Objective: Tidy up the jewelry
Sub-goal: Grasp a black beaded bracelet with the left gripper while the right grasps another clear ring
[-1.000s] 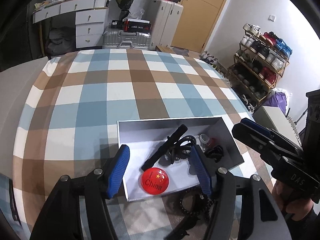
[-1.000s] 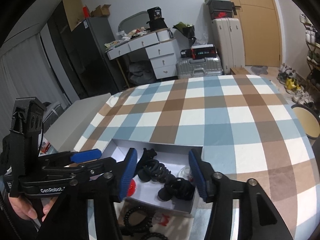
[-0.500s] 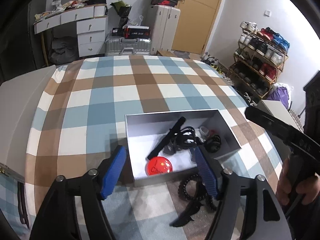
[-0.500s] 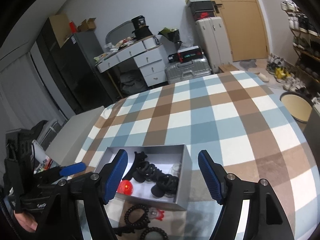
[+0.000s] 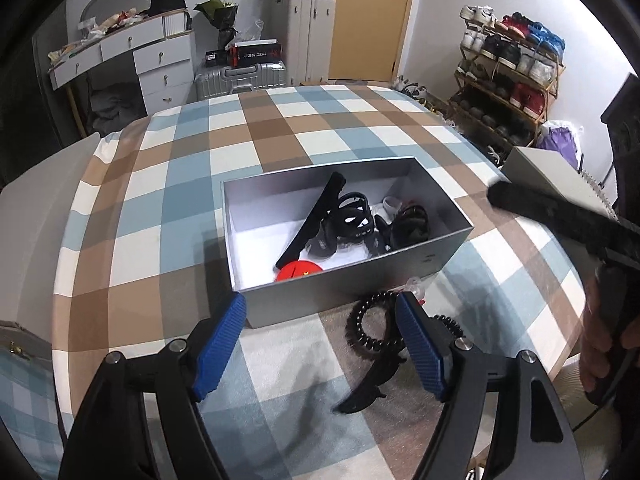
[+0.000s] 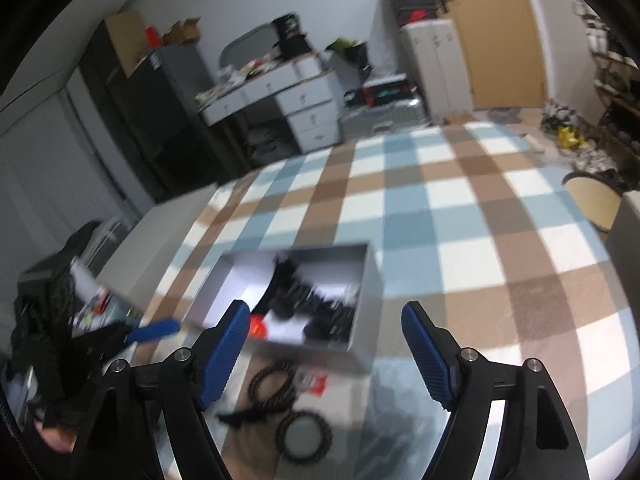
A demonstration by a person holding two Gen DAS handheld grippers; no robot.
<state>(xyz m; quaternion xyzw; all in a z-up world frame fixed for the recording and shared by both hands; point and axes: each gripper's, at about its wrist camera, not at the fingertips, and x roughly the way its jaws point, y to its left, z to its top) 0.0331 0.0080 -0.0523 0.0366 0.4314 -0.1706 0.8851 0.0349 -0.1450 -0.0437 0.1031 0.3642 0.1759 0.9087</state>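
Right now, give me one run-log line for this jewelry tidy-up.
left hand-held gripper: open, empty | right hand-held gripper: open, empty | grey box: holds black accessories, red badge | black coil ties: outside box on checked cloth

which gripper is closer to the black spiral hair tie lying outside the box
Left. The left gripper is open with one fingertip just over the hair tie. The right gripper, also open, hangs farther back and off to the side.

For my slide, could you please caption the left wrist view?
Open left gripper hovers before the grey box; spiral hair ties lie outside.
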